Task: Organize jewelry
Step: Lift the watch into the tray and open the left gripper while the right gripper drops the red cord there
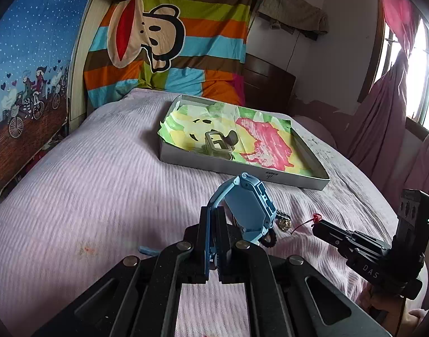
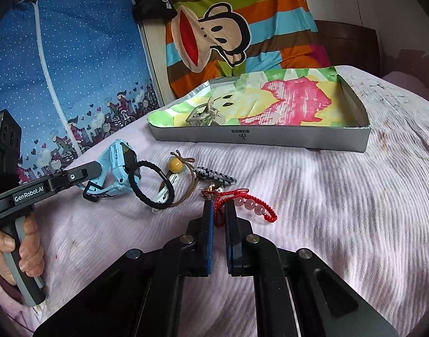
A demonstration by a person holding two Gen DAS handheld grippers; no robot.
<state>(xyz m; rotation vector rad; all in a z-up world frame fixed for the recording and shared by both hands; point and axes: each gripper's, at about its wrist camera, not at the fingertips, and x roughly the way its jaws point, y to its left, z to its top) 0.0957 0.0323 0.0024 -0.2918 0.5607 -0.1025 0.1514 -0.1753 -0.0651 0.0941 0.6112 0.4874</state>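
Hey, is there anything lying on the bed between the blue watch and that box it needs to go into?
Nothing visible does. The left gripper holds the blue watch by its strap, and only bare pink bedspread lies between it and the box. The box's low near wall must still be cleared.

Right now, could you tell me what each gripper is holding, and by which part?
The left gripper holds the blue watch by its strap. The right gripper is shut on the red cord bracelet, pinching the cord end beside its pink beads.
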